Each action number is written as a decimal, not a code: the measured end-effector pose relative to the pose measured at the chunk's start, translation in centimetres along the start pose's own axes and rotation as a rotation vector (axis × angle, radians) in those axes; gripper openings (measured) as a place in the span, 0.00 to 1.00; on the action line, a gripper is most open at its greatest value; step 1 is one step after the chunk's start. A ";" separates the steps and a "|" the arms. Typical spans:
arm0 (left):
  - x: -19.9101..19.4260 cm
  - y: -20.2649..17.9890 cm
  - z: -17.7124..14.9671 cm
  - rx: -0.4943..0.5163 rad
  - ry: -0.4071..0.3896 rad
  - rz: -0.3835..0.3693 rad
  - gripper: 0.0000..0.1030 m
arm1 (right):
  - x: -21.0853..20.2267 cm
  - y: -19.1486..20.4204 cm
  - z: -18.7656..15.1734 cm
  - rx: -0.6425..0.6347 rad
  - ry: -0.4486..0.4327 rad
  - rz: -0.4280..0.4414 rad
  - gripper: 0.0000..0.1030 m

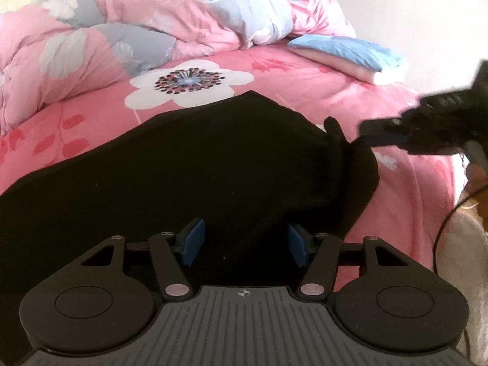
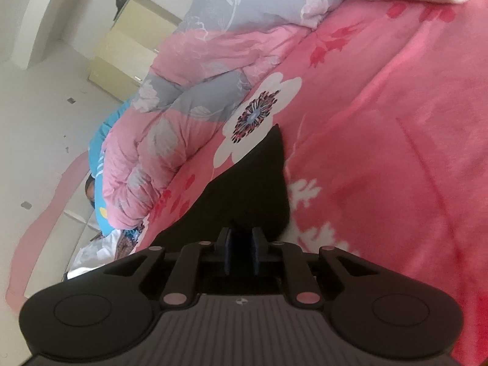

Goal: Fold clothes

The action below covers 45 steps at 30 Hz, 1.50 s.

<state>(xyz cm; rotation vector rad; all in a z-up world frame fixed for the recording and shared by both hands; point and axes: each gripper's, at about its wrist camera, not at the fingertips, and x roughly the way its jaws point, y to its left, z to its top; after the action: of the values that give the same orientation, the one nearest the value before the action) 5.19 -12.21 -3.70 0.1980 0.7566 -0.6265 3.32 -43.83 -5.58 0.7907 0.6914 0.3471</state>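
Soft, even daylight fills both my views, casting no hard shadows. The black garment (image 1: 189,164) reads as a flat, detailless dark mass. My right gripper (image 1: 375,135) smears with motion blur in the left view. Fisheye bending curves the edges, and the corners vignette black.

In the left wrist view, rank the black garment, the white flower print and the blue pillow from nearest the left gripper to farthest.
1. black garment, right under the left gripper.
2. white flower print, beyond the garment, centre.
3. blue pillow, far right, at the back.
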 end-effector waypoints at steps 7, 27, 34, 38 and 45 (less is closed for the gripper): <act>0.3 0.8 0.3 -0.075 0.012 -0.015 0.57 | -0.2 1.0 -0.6 -0.156 0.062 0.001 0.34; 0.7 2.4 0.7 -0.219 0.022 -0.056 0.57 | 2.4 1.3 0.9 -0.285 0.195 0.095 0.24; 0.5 3.2 0.8 -0.273 0.021 -0.085 0.57 | -0.4 -0.2 0.3 -0.313 0.191 0.233 0.06; 0.4 3.5 0.8 -0.295 0.020 -0.097 0.57 | -1.4 -1.5 0.4 -0.307 0.222 0.276 0.06; 0.1 3.4 0.7 -0.311 0.022 -0.101 0.57 | -0.7 -2.8 1.3 -0.258 0.284 0.313 0.23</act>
<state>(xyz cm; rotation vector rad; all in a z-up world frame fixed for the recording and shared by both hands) 7.68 -9.80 -3.47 -0.1199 0.8781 -0.5945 3.82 -46.77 -6.69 0.6066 0.7686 0.8284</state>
